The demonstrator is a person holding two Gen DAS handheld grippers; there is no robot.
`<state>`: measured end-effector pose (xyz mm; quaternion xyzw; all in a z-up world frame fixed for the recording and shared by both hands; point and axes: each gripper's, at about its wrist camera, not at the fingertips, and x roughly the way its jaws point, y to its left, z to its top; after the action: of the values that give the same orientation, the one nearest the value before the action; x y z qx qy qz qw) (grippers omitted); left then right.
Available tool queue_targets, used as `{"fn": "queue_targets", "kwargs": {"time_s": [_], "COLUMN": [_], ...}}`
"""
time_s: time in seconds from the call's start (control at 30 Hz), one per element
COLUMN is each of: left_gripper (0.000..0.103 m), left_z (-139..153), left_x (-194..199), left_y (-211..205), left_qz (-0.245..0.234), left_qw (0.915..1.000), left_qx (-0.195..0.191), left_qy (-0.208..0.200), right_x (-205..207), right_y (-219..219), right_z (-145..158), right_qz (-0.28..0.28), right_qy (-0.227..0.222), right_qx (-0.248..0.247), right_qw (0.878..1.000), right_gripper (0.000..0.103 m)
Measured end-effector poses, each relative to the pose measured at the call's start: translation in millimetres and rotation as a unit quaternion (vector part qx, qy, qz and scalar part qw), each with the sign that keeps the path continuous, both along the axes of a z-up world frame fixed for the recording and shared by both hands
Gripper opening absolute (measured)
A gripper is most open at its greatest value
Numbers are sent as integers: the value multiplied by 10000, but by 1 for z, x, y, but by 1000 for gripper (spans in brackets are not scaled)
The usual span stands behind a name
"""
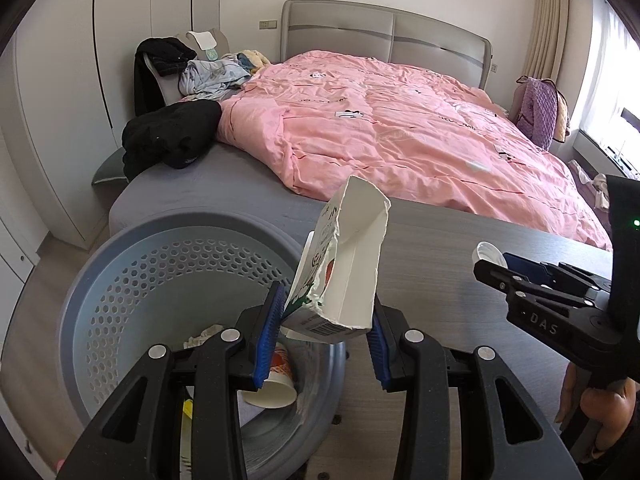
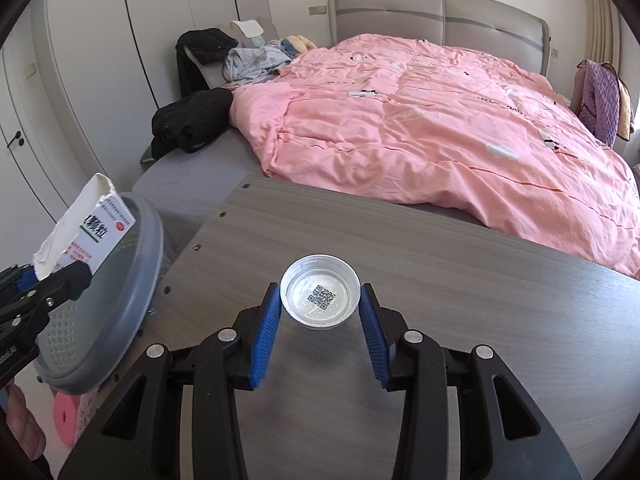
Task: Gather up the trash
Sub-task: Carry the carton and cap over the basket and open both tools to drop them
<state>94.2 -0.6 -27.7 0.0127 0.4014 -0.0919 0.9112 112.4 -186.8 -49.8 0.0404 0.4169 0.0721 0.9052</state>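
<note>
Left wrist view: left gripper (image 1: 326,326) clamped on torn white carton (image 1: 340,268), blue pads pressing both sides of its lower end, open torn end tilted up and far. Carton held over near-right rim of grey perforated bin (image 1: 120,280); paper cup (image 1: 276,384) and crumpled scraps lying inside, below the pads. Right gripper (image 1: 490,264) visible at right, seen side-on above grey table (image 1: 440,248), small white lid (image 1: 489,254) at its tips.

Right wrist view: right gripper (image 2: 320,304) closed on round clear lid (image 2: 320,296), QR sticker facing up, pads touching its left and right edges. Lid just above table (image 2: 440,280), shadow below. Far left: carton (image 2: 84,232) in left gripper (image 2: 48,280) over bin (image 2: 132,280) at table's left edge. Bed with pink duvet (image 2: 440,128) beyond.
</note>
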Motion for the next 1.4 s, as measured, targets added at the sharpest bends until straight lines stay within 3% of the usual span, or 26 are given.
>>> {"fn": "queue_targets", "kwargs": {"time_s": [0.33, 0.63, 1.03, 1.2, 1.4], "left_gripper": [38, 38, 40, 62, 63], "left_z": [-6, -21, -21, -19, -16], "left_x": [-5, -10, -6, -9, -13], "left_y": [66, 118, 137, 141, 143], "left_qz": [468, 789, 932, 1030, 1108], "left_qw": [9989, 9965, 9954, 9945, 9936], "left_qx": [82, 200, 130, 145, 179], "left_qy": [56, 207, 177, 135, 131], "right_x": [-18, -17, -11, -15, -17], "right_y": [75, 140, 168, 164, 162], "right_z": [30, 24, 21, 26, 28], "right_qz": [612, 1147, 1358, 1304, 1317], "right_qy": [-226, -129, -89, -243, -249], "right_qx": [289, 231, 166, 243, 278], "right_qw": [9975, 9930, 9906, 9909, 9906], "right_gripper": [40, 40, 41, 66, 66]}}
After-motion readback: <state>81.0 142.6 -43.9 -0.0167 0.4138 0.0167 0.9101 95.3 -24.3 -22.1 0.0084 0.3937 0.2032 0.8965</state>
